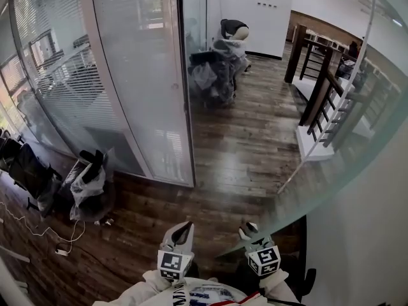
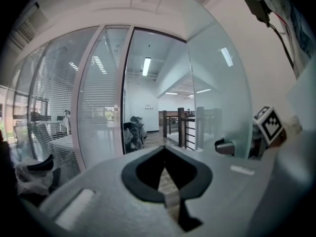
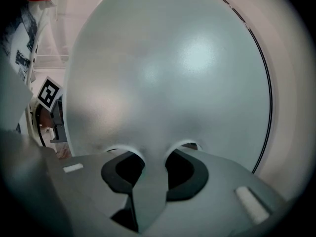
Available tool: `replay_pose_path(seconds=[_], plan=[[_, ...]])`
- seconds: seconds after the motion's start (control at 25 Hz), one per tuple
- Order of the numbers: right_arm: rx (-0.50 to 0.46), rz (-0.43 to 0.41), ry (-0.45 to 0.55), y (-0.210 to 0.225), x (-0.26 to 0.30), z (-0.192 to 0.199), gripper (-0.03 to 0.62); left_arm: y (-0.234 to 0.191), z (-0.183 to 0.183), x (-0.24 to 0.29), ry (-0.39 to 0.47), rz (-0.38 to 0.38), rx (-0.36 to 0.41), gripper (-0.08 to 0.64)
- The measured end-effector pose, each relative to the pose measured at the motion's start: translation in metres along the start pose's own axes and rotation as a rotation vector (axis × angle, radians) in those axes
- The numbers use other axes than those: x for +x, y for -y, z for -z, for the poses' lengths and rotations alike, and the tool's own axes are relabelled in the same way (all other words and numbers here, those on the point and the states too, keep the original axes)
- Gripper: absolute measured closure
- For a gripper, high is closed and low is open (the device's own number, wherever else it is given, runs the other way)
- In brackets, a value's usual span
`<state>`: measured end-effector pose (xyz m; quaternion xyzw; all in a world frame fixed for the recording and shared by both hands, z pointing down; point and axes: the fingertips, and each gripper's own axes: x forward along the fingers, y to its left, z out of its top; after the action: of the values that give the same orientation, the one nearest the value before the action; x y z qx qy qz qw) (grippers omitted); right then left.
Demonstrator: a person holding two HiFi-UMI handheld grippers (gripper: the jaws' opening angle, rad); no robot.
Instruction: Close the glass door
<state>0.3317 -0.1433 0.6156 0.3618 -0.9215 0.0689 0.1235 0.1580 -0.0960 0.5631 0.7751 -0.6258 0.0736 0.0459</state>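
Here's the right gripper (image 1: 250,228), low and near, its jaws clamped about halfway across the bare edge of the glass door (image 1: 357,190). In the right gripper view the frosted pane (image 3: 168,83) runs straight between the pads, a grip that looks meant for steering the door round. The door stands wide open on the right, well apart from the door frame (image 1: 183,107) at the left of the doorway. The left gripper (image 1: 185,229) hangs alongside with its jaws together and nothing in them, likely just kept out of the way.
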Motion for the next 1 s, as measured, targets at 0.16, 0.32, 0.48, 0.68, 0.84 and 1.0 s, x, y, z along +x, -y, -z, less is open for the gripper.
replay_pose_path(seconds=[0.16,0.32,0.48,0.68,0.84,1.0], plan=[[0.008,0.019,-0.015,-0.002,0.018,-0.004,0.476,-0.017,-0.004,0.014,0.006,0.01,-0.001,0.557],[0.011,0.036,-0.014,-0.004,0.038,-0.01,0.476,-0.037,-0.005,0.029,-0.002,0.028,0.001,0.557],[0.014,0.048,-0.021,-0.008,0.063,-0.017,0.476,-0.061,-0.012,0.05,0.002,0.04,0.0,0.557],[0.016,0.071,-0.025,-0.008,0.097,-0.026,0.476,-0.092,-0.02,0.075,0.014,0.051,0.001,0.558],[0.015,0.079,-0.026,-0.01,0.123,-0.034,0.477,-0.117,-0.019,0.089,0.002,0.061,-0.002,0.558],[0.021,0.103,-0.029,-0.006,0.152,-0.043,0.477,-0.142,-0.02,0.104,-0.002,0.069,-0.001,0.557]])
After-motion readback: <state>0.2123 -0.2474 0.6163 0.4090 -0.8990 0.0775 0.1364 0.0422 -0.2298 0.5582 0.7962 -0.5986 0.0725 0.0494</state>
